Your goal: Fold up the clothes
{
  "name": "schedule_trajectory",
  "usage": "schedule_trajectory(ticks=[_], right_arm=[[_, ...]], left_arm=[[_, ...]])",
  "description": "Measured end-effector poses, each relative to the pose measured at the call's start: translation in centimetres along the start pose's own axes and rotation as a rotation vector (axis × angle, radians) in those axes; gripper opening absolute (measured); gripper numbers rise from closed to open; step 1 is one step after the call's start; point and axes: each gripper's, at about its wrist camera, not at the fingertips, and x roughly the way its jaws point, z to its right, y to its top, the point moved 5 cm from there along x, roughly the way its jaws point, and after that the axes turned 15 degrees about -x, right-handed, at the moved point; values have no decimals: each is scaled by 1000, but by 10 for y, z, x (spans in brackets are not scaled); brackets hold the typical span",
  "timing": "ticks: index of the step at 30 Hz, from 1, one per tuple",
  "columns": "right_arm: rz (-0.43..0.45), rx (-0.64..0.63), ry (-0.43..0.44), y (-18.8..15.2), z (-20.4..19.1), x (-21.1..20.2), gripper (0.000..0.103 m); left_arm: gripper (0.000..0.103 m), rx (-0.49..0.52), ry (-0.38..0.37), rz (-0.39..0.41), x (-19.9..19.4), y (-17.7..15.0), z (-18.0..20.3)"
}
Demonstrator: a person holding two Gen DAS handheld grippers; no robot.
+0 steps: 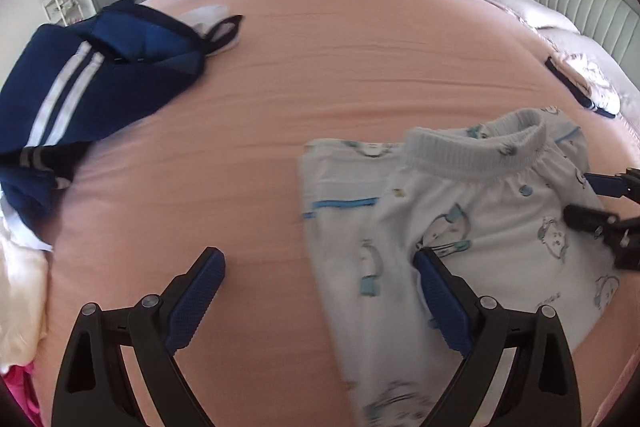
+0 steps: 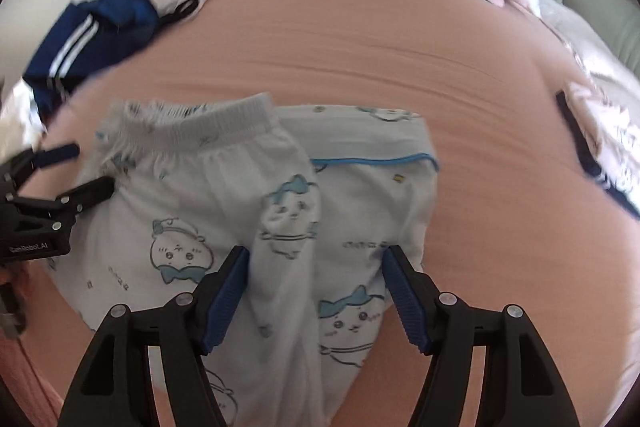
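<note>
Both tongs, left (image 1: 318, 301) and right (image 2: 316, 293), are held apart over the soft, light pyjama trousers (image 2: 240, 211) on the bed (image 1: 320, 75), best gripped at the thick ribbed waistband (image 2: 208, 119).

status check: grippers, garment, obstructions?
Left gripper and right gripper both open, empty. White cartoon-print pyjama pants lie partly folded on pink bedsheet. Navy striped garment well aside.

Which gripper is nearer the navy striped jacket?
Left. The left gripper hangs open between the navy striped jacket and the white printed pants; the right gripper, also open, is over the pants, farther from it.
</note>
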Motion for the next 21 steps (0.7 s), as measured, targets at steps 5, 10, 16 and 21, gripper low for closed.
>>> schedule_trajectory(ticks=[5,10,16,21], right_arm=[[12,52,70,-4,21,-12,57],[85,80,140,-6,12,-32,60],[-3,-73,47,-20,-23,-15,60],[-3,51,25,-48,5,-35,64]], left_arm=[[94,-153,66,54,-11,14,-60],[94,-243,-147,67,-29,19,-44],[94,-115,-58,-16,-14,-13,6],[94,-160,125,62,-39,-23,-13]])
